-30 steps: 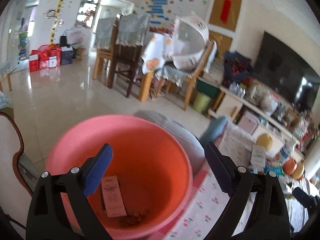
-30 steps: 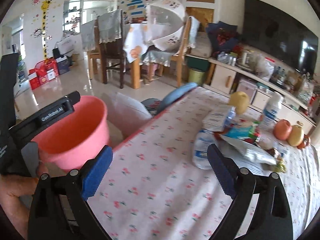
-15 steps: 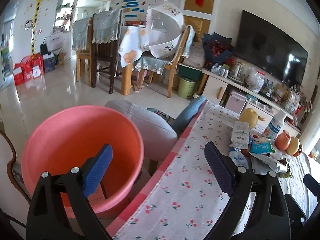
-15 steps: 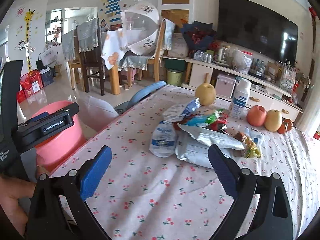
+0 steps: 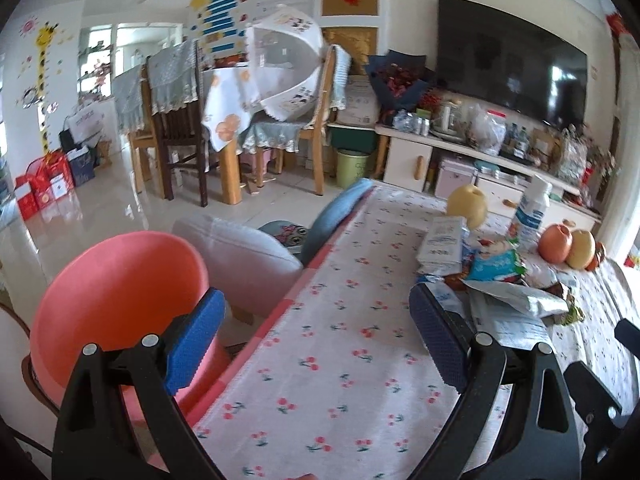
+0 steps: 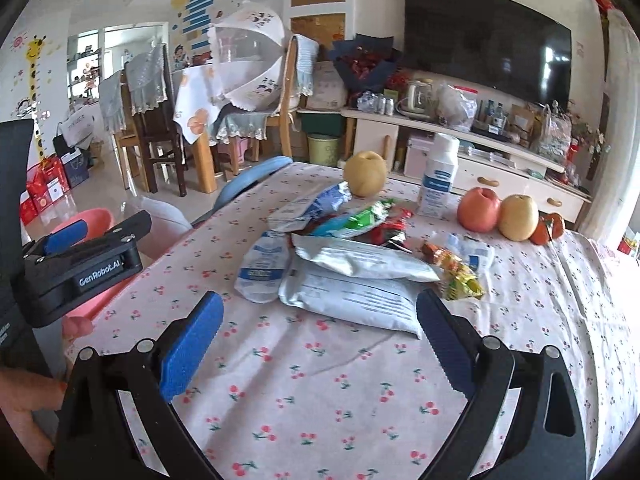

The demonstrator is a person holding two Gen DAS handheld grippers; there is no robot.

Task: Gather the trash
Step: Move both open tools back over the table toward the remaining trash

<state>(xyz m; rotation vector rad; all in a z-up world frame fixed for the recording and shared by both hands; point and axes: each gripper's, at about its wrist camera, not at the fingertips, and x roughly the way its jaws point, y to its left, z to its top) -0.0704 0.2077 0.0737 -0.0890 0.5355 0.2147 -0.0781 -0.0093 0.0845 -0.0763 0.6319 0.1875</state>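
A heap of empty wrappers lies mid-table: two white pouches [image 6: 352,280], a clear white-blue bag [image 6: 262,266], a green-red snack wrapper [image 6: 360,222] and a small orange-yellow wrapper [image 6: 454,270]. The same heap [image 5: 492,280] shows at the right of the left wrist view. A pink bucket [image 5: 116,292] stands beside the table's left edge. My left gripper [image 5: 316,344] hovers open over the table edge near the bucket. My right gripper [image 6: 320,344] is open too, nothing between its fingers, just short of the pouches.
The table has a cherry-print cloth [image 6: 320,380]. Behind the heap stand a pear [image 6: 365,174], a white bottle [image 6: 438,178], an apple [image 6: 478,210] and another pear [image 6: 518,216]. A cushioned chair [image 5: 240,252] sits by the bucket. A hand [image 6: 24,396] holds the left gripper.
Both views have swung right, from the bucket toward the table and wrappers. The bucket's inside with its paper slip has dropped out of sight. Both grippers stayed open.
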